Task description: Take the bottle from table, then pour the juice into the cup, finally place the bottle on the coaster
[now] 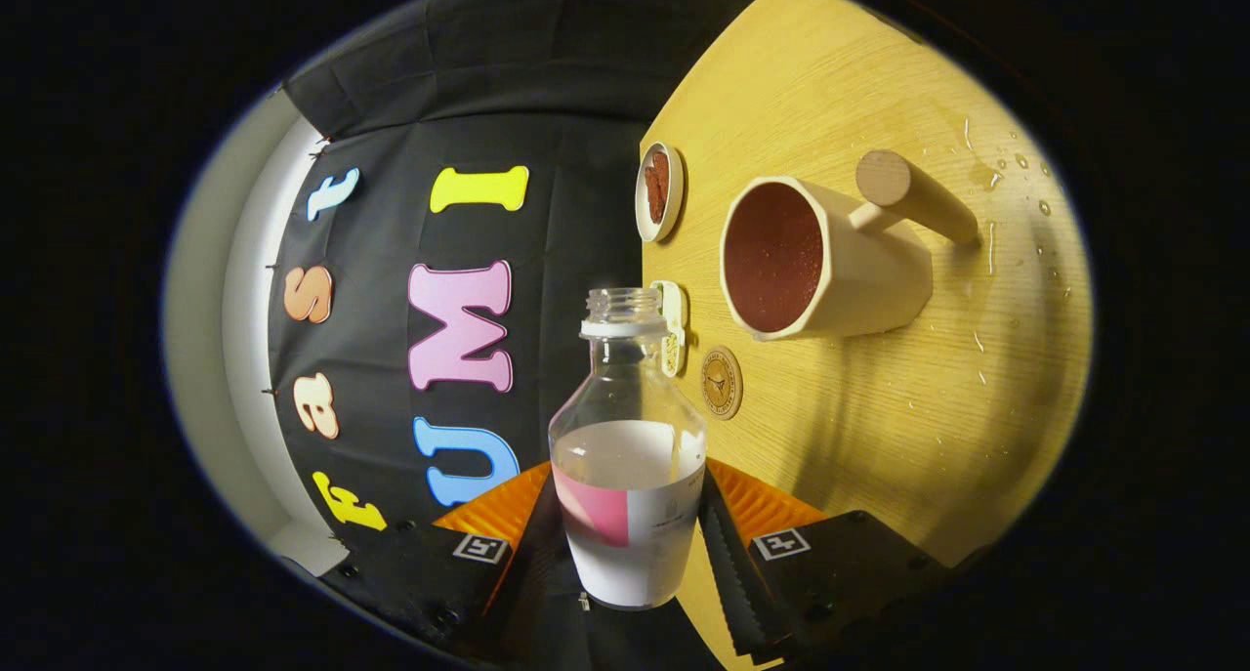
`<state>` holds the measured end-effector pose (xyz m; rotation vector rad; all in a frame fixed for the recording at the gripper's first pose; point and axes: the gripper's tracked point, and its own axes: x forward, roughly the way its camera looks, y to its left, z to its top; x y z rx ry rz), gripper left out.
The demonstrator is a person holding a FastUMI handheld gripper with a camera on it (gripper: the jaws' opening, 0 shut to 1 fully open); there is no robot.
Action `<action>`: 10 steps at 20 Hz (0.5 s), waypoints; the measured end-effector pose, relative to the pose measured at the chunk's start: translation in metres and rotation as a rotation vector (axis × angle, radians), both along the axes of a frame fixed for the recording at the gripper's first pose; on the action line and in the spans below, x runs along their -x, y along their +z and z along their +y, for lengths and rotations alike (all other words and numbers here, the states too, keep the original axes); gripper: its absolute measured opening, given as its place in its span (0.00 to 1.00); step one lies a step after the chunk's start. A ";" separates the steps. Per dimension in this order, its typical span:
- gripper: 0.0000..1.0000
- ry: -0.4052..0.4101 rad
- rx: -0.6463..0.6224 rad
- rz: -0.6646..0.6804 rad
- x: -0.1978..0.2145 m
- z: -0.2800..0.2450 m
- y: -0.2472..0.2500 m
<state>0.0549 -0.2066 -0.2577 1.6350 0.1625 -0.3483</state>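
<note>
Claw [633, 544] clamped on the uncapped bottle [628, 456], one finger at each side. Beyond it, near the counter's [879, 437] back edge, a round coaster [722, 382]; farther in, a cup [820, 261] with a wooden handle. Small dish [659, 190] by the same edge.

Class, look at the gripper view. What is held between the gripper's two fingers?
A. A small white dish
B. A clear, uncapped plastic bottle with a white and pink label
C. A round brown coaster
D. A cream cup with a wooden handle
B: the clear uncapped plastic bottle sits clamped between both fingers of the gripper, while the cream cup with a wooden handle lies beyond it on the wooden table.
</note>
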 end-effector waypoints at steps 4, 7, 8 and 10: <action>0.75 -0.010 -0.036 0.014 -0.001 -0.001 -0.006; 0.75 -0.008 -0.059 0.019 -0.003 0.001 -0.008; 0.75 -0.011 -0.067 0.018 -0.003 0.000 -0.008; 0.75 -0.022 -0.085 0.012 -0.005 -0.001 -0.006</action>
